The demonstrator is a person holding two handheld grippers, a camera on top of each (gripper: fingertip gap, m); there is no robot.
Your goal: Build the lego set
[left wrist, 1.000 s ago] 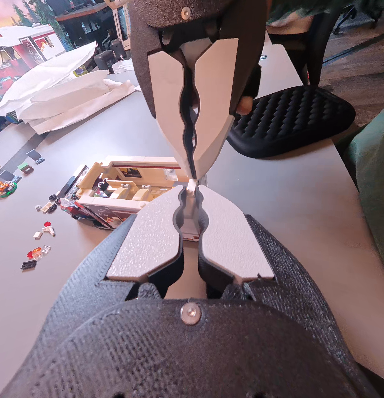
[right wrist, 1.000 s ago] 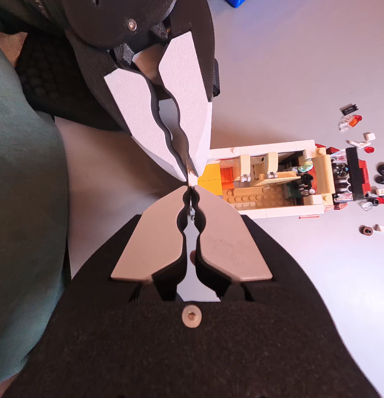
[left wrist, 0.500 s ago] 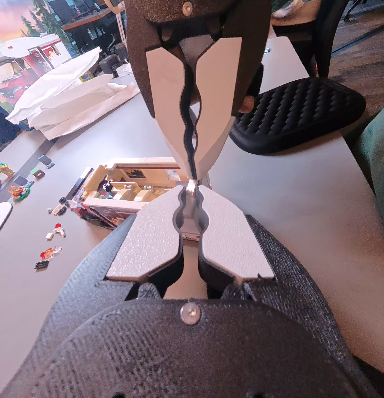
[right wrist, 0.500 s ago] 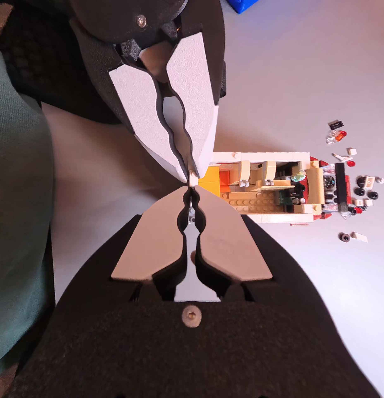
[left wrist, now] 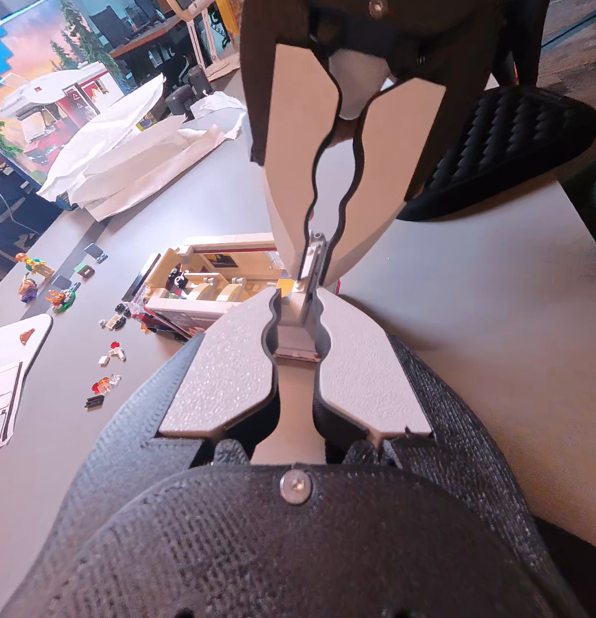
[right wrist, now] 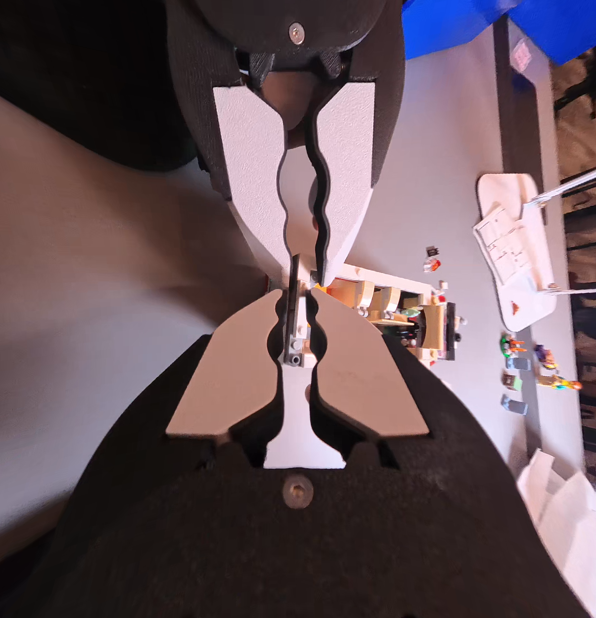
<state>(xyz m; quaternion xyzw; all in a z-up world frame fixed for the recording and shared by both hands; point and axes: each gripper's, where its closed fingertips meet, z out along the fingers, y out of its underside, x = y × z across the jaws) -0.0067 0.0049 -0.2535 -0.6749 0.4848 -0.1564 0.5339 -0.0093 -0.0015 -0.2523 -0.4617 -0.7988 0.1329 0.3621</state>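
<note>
The left gripper has its jaws parted round the upright end panel of a brick-built camper model. The panel, white with a dark grey strip down one face, stands between the two fingers. A sliver of orange shows between the left-hand finger and the panel, so that finger is not pressing on it. The other pad's contact cannot be told.

The right gripper comes at the same panel from the opposite side, tips almost meeting the left's. Its jaws are narrowly open, and both fingers close against the panel's two faces (the dark strip towards one, the white bricks towards the other).

The roofless camper lies on the grey table, near its right edge, with tan seats visible inside. To the model's left, loose small pieces are scattered in red, white, black and clear. A white printed sheet lies at the left edge. Farther along that edge stand small figures. Crumpled white paper bags sit at the far left corner, before a picture box. A black chair seat is beyond the right edge.
</note>
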